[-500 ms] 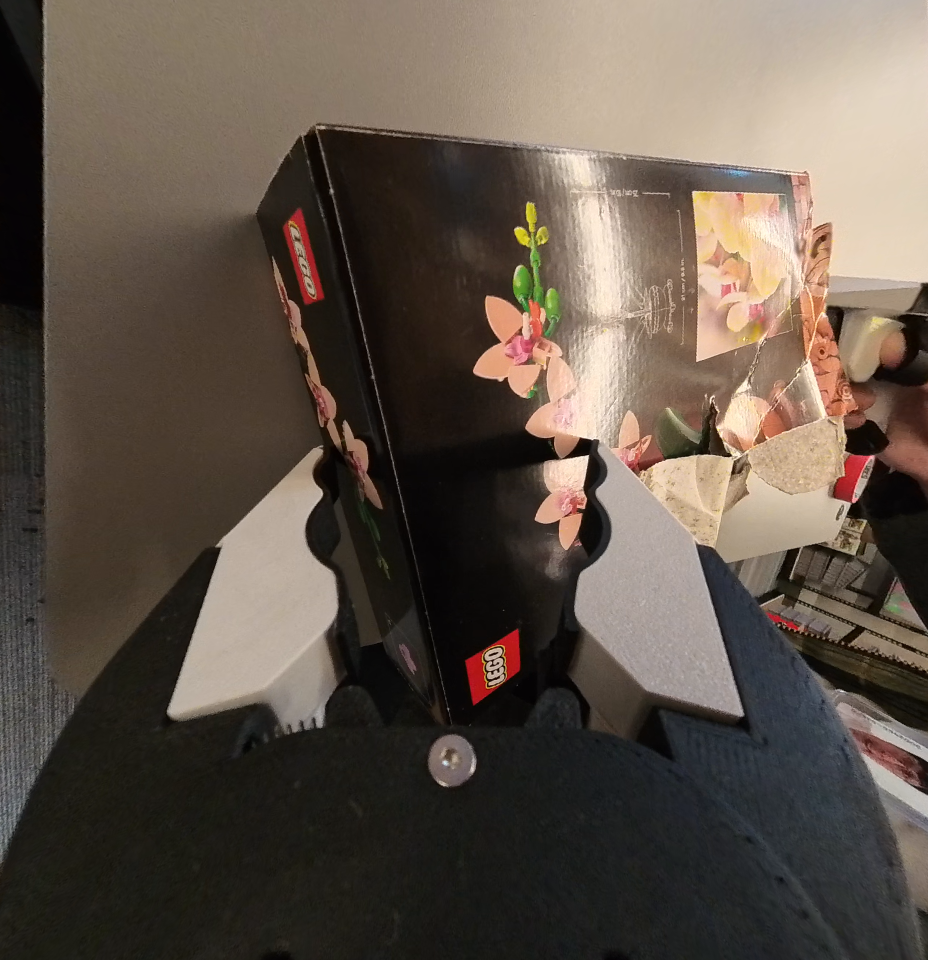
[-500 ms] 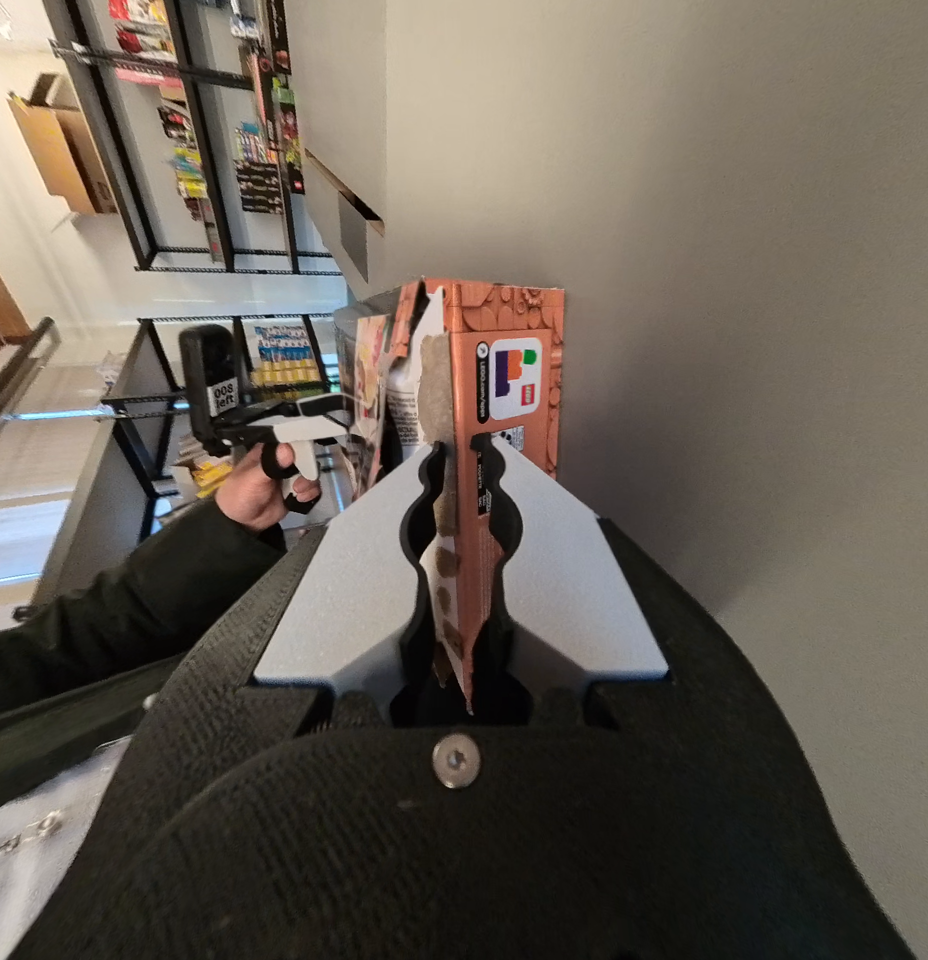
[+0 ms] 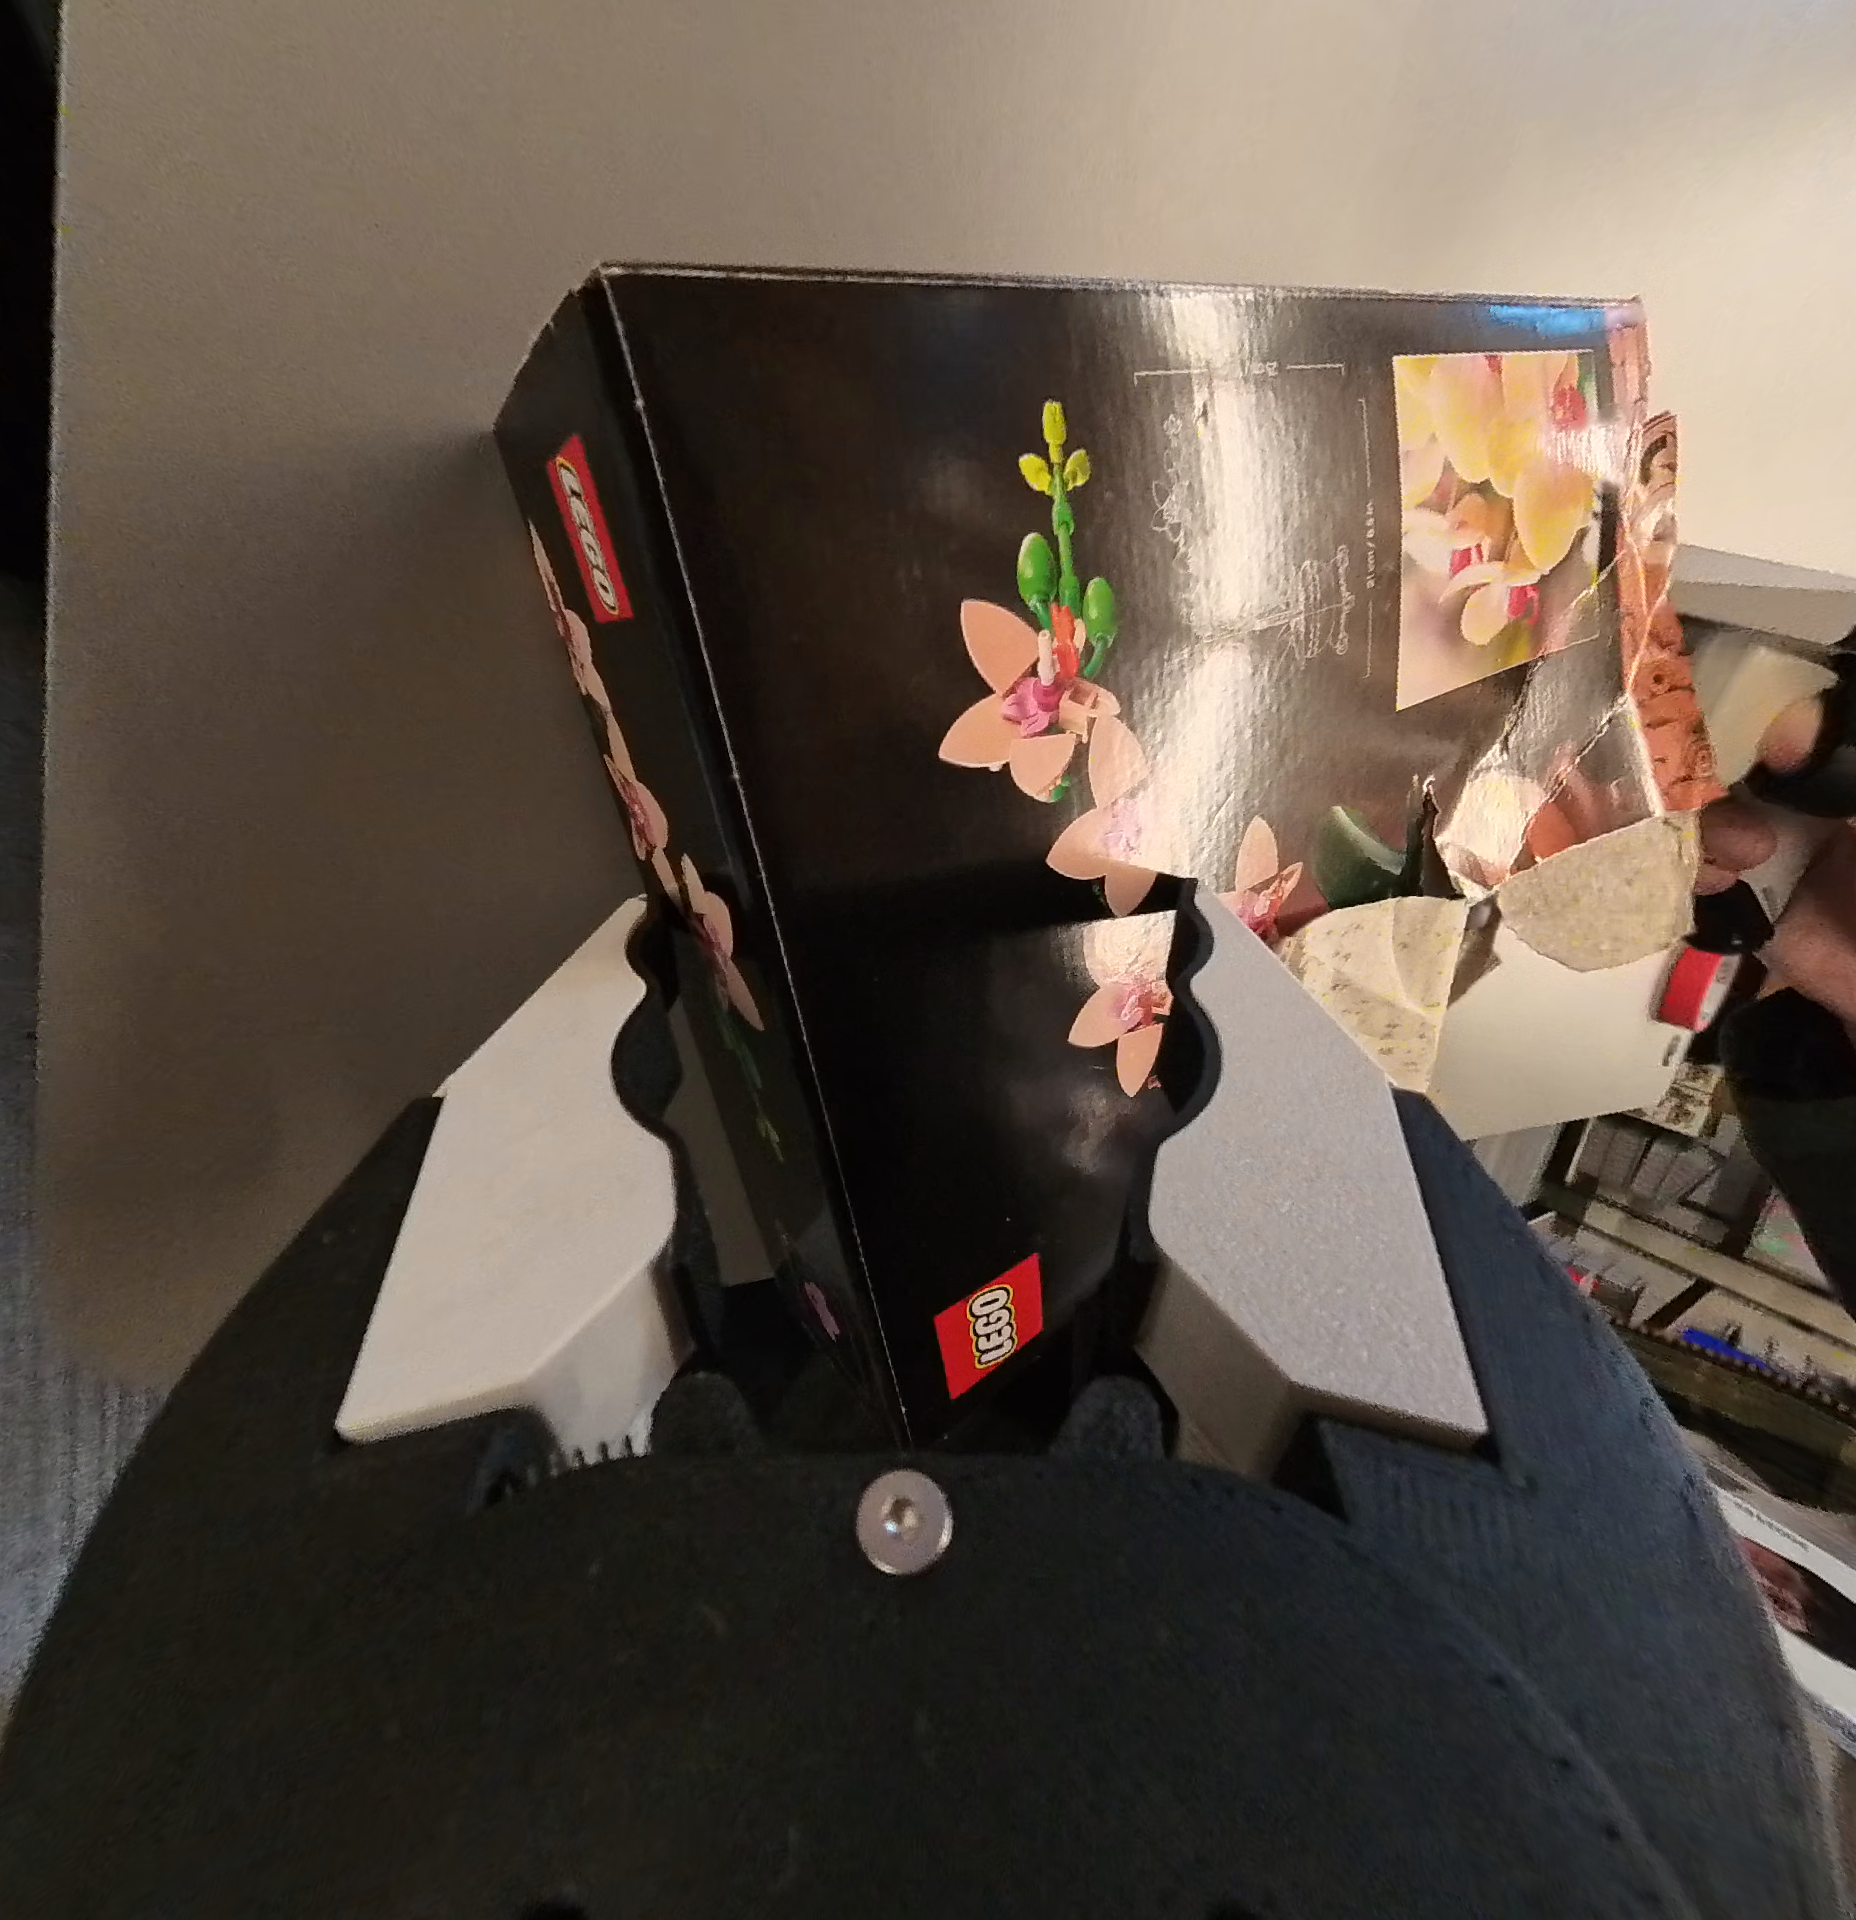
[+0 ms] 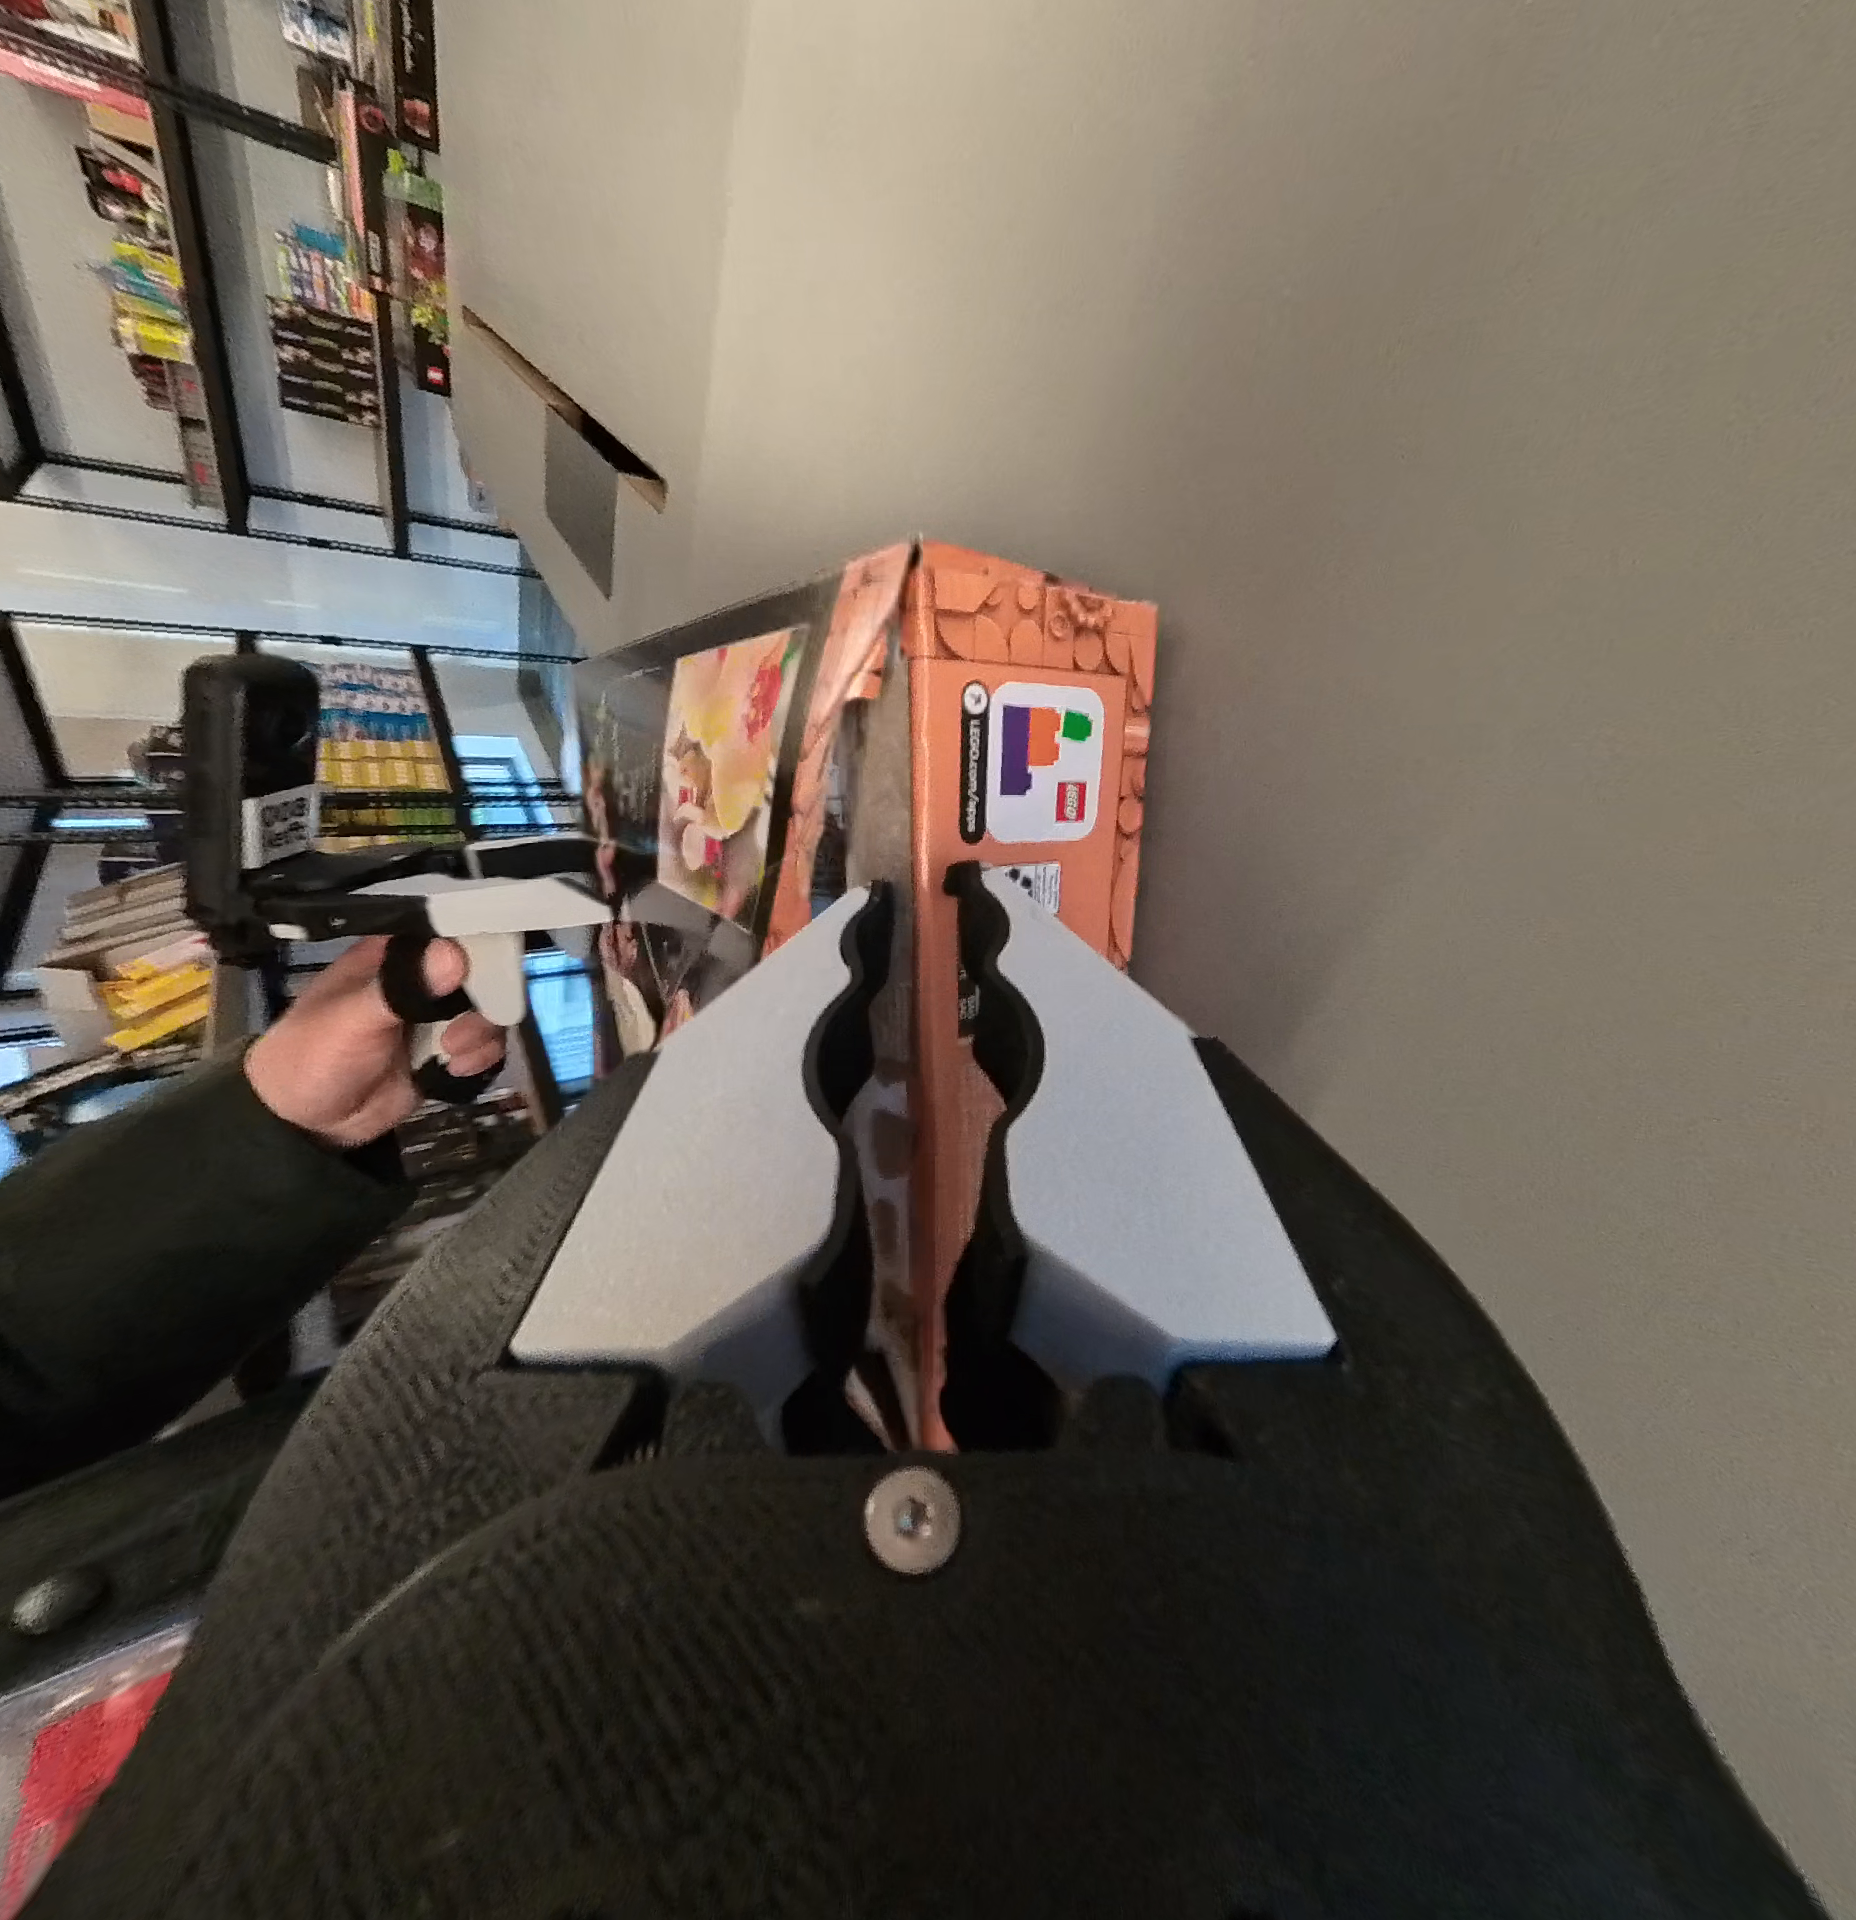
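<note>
The left tongs point(image 3: 919, 1049) grip a corner of the black box point(image 3: 1007, 520) between their fingers. The right tongs point(image 4: 919, 997) pinch the box's torn orange end flap point(image 4: 939, 1091). Beyond the box is a beige wall point(image 3: 280, 520); shelves point(image 4: 228, 416) stand far left.

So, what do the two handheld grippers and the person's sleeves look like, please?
Each gripper, left and right, has two light grey wedge-shaped fingers with wavy black inner pads on a black textured body with a silver screw. Seen from afar, the left gripper has a black handle with finger loops and a white sticker. The sleeve is dark.
</note>
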